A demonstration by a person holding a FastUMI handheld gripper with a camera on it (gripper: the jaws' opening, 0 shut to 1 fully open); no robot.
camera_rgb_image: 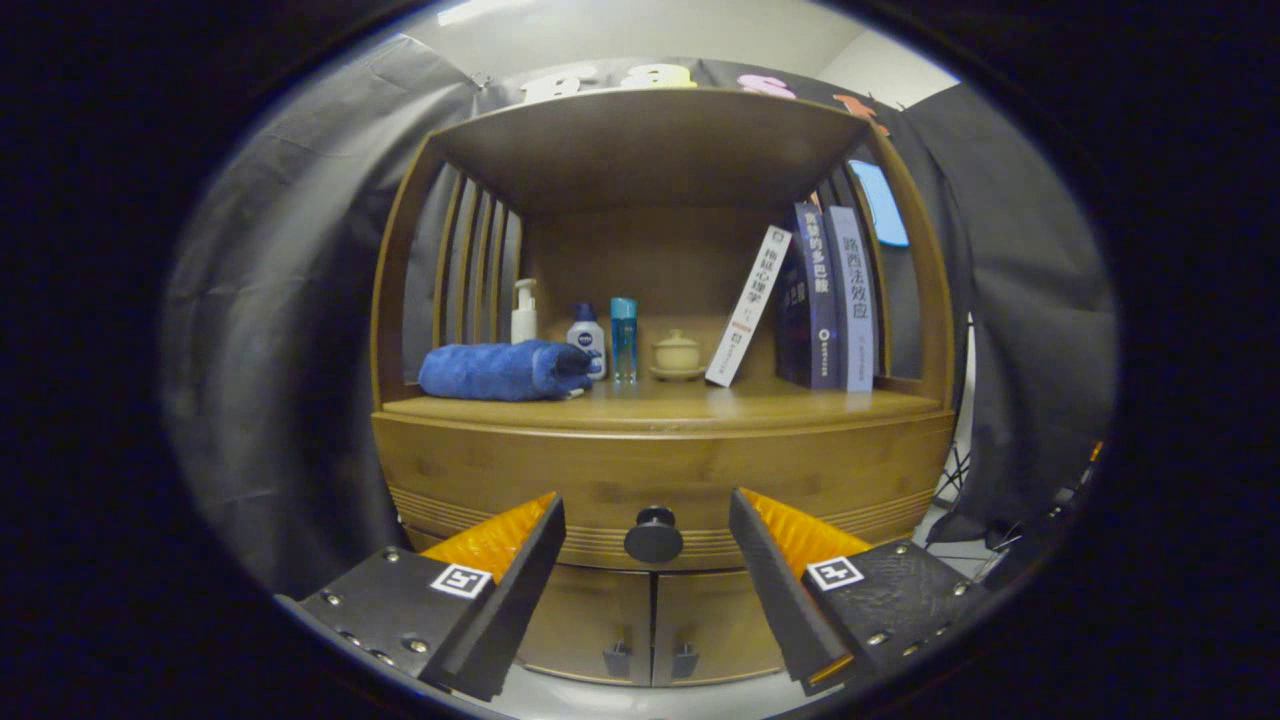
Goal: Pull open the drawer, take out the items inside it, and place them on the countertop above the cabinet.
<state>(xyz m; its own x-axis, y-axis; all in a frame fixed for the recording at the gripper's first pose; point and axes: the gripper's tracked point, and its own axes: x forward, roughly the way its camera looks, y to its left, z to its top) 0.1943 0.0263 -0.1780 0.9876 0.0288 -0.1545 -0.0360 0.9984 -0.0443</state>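
A wooden cabinet stands ahead with its drawer closed. The drawer's dark round knob sits midway between my two fingers and a little beyond their tips. My gripper is open and holds nothing. The countertop above the drawer carries a rolled blue towel at its left. The inside of the drawer is hidden.
On the countertop behind the towel stand a white pump bottle, a small white bottle, a clear blue bottle and a lidded beige cup. Books lean at the right. Two small doors lie below the drawer.
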